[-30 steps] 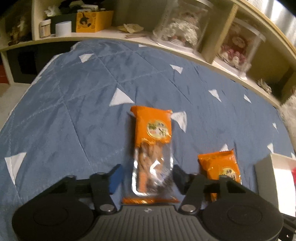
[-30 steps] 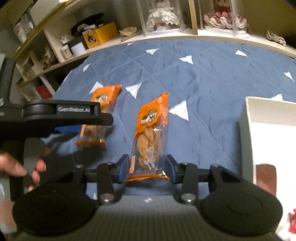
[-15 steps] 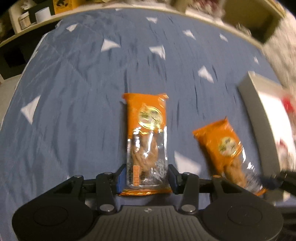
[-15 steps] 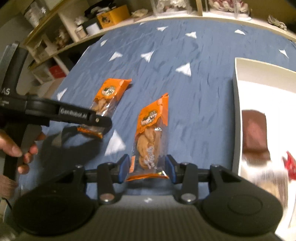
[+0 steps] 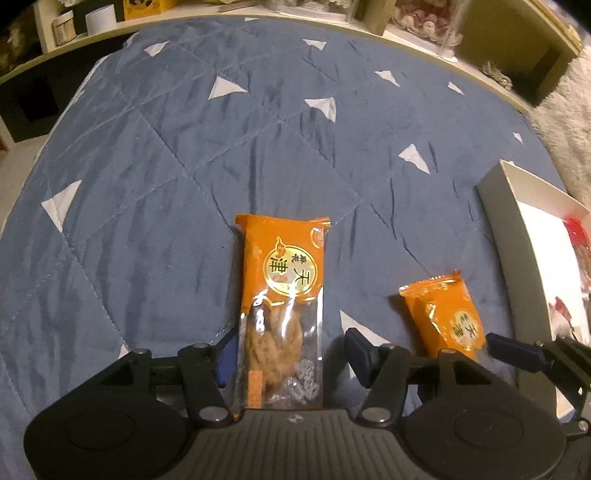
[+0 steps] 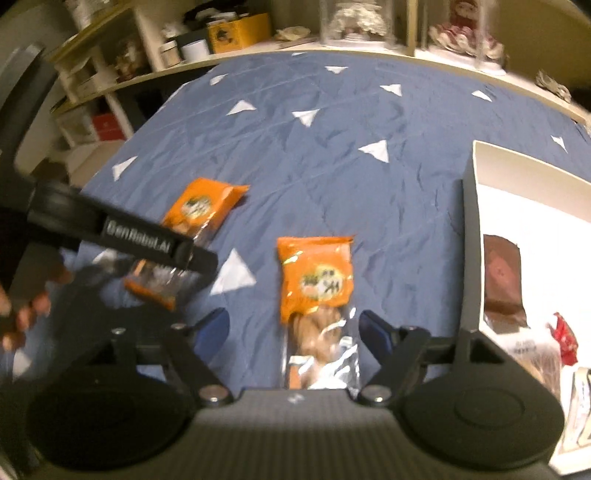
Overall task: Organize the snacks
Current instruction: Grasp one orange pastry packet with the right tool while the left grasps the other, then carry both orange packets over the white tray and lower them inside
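A blue quilt (image 5: 155, 177) with white triangles covers the supporting surface. One orange snack packet (image 5: 282, 302) lies on it lengthwise between the spread fingers of the left claw (image 5: 291, 354). A second orange packet (image 6: 314, 295) lies likewise between the parted fingers of the right claw (image 6: 293, 332). A white box (image 6: 471, 258) rests on the quilt just right of that claw.

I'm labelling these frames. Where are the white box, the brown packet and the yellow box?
white box (image 6: 471, 236), right wrist view, its left wall
brown packet (image 6: 502, 280), right wrist view, its middle
yellow box (image 6: 236, 31), right wrist view, its front face
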Available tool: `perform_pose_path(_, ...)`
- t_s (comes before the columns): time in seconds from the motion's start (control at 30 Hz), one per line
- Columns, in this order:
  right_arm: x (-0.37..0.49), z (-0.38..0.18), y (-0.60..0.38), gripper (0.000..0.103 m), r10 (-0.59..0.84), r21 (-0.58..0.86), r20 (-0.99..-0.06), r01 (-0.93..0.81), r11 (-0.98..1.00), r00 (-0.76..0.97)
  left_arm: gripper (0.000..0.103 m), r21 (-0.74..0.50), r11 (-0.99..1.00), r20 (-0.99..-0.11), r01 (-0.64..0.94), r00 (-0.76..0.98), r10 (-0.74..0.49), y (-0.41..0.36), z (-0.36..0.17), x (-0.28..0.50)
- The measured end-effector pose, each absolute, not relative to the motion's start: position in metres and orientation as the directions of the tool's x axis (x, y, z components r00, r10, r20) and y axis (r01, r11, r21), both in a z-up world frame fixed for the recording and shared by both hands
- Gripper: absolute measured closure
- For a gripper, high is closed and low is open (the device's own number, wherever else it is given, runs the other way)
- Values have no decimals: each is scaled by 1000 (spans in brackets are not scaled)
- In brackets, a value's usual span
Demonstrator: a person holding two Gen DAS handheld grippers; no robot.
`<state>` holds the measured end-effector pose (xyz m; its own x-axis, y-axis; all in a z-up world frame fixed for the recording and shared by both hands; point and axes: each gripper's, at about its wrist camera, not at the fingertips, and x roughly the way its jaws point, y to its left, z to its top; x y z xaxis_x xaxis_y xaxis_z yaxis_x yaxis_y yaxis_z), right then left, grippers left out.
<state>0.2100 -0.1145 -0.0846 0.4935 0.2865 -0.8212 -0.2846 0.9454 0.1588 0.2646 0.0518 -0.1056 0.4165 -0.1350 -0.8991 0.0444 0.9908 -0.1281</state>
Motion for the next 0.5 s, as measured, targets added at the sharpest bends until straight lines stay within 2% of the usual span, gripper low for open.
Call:
perform_pose_path(0.2, 225, -99, -129, 38, 284, 201, -839, -222, 954, 464, 44, -115, 992, -894, 54, 429, -127, 47, -107, 271)
perform_pose_path(0.23, 226, -100, -130, 45, 285, 202, -839, -220, 954, 463, 47, -115, 992, -893, 54, 431, -127, 49, -108, 270)
perform_pose_path(0.27, 227, -101, -133, 50, 288, 207, -841, -221, 953, 458, 53, -112, 993, -894, 47, 431, -121, 51, -108, 270)
perform_pose_path(0.37, 228, -101, -135, 58, 300, 220, -840, -221, 950, 453, 59, -120, 993, -893, 17, 434, -116, 56, -107, 269)
perform_pose_path(0.5, 228, -100, -135, 61, 307, 222, -836, -231, 947, 455, 60, -140, 990, -888, -18, 445, -117, 59, -103, 262)
